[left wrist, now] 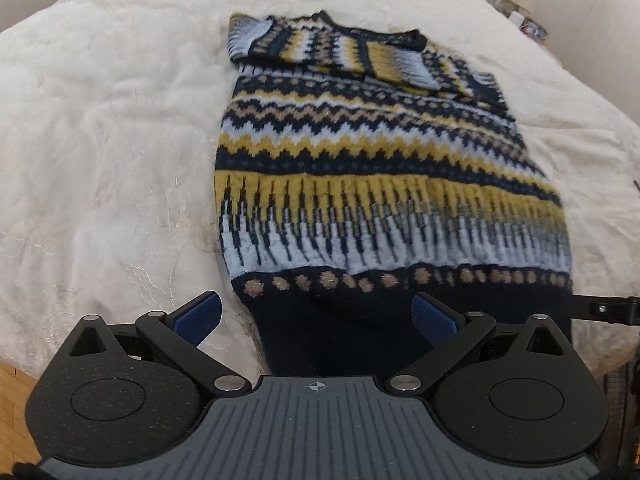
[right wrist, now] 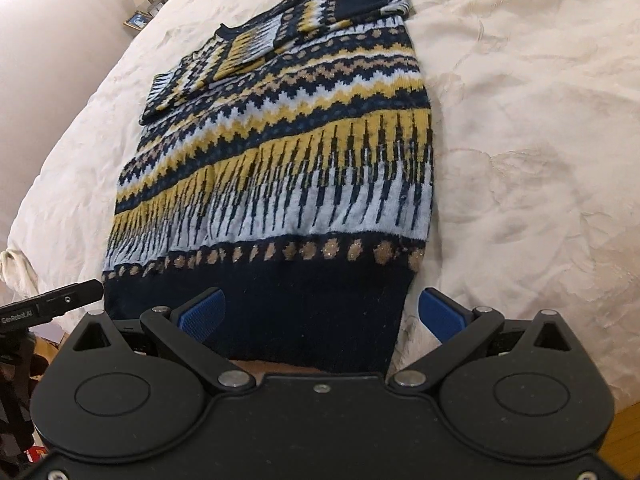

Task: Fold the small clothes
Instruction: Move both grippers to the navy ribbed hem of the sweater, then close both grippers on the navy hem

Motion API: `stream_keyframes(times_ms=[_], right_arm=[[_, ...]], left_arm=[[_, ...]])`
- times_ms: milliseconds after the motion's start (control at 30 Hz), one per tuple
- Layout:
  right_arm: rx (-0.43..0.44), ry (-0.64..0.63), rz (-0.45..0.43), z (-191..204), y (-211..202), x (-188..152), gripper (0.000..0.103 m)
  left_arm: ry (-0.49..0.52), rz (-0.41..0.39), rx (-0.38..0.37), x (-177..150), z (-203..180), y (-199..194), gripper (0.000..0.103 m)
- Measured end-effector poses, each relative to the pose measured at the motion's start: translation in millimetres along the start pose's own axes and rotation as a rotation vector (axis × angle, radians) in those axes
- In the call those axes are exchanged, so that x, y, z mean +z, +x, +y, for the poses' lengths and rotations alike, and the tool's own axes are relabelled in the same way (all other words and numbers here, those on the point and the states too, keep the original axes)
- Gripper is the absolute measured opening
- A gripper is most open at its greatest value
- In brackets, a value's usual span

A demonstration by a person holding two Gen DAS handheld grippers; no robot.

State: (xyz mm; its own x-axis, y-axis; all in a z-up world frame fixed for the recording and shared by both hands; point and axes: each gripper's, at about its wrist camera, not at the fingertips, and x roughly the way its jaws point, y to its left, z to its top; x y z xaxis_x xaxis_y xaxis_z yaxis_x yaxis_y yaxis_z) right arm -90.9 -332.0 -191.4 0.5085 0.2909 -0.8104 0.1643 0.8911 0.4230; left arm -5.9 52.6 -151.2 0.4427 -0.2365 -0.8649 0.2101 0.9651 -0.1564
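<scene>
Sweater [left wrist: 360, 168] lies flat on the bed [left wrist: 112, 128], hem toward me and collar at the far end, with both sleeves already crossed over the chest, so I judge the next fold is hem up toward the collar. That would explain where I have the tools. My left tongs [left wrist: 318, 316] sit at the left hem corner and my right tongs [right wrist: 322, 312] at the right one. Each pair straddles the navy hem band [right wrist: 280, 304], one blue pad [left wrist: 200, 316] out over the bedcover and the other over the knit. Both stand spread wide and gripping nothing. I cannot say whether the pads touch the cloth or hover just above it.

A good deal is cut off. The near edge of the hem disappears behind the tool bodies in both views, so I cannot see how the edge lies or whether it hangs over the side of the bed. Each view catches only a black sliver of the other tool at its margin. The folded sleeves overlap, and the busy pattern makes it hard to tell which lies on top or where the cuffs end. The collar is small and far off. Shelves and a picture frame [right wrist: 136, 20] beyond the bed are too blurred to read.
</scene>
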Motion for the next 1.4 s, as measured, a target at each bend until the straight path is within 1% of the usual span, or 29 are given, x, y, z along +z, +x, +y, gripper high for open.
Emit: stream_keyframes(times_ms=[167,333,533,667,833,967,1100,1133,1167,1233,1400], right_arm=[[0.028,0.045,0.010,-8.3,12.4,2.9,0.103],[0.052,0.094,0.014,-15.9,24.1,5.8,0.103],[0.052,0.076,0.041,-16.0,35.8,9.3,0.103],[0.040,0.033,0.058,-13.7,42.7,7.5,0.103],[0.023,-0.013,0.065,-9.2,45.4,6.1,0.103],[0.030,-0.013,0.052,-11.8,46.0,4.5,0.103],[0.034,-0.012,0.052,-11.3,45.8,4.0,0.103],[0.037,-0.007,0.056,-11.8,45.3,4.8,0.103],[0.040,0.000,0.061,-12.1,44.9,5.9,0.103],[0.051,0.024,0.073,-14.4,43.4,8.7,0.103],[0.068,0.053,0.074,-16.8,40.4,10.3,0.103]], left_arm=[[-0.021,0.037,-0.001,4.4,7.9,19.5,0.103],[-0.012,0.071,-0.001,9.2,8.8,37.4,0.103],[-0.017,0.102,0.000,8.5,9.9,56.6,0.103],[-0.005,0.100,0.005,6.7,8.9,63.8,0.103],[-0.010,0.075,0.015,4.7,7.9,65.8,0.103],[-0.015,0.051,0.018,1.6,7.4,63.8,0.103],[-0.035,0.062,0.006,2.3,9.8,58.6,0.102],[-0.040,0.069,0.001,3.4,10.5,56.6,0.099],[-0.043,0.070,-0.005,4.2,11.3,54.1,0.088],[-0.056,0.065,-0.014,4.3,13.0,48.0,0.080],[-0.094,0.043,-0.053,-0.2,17.5,39.1,0.069]])
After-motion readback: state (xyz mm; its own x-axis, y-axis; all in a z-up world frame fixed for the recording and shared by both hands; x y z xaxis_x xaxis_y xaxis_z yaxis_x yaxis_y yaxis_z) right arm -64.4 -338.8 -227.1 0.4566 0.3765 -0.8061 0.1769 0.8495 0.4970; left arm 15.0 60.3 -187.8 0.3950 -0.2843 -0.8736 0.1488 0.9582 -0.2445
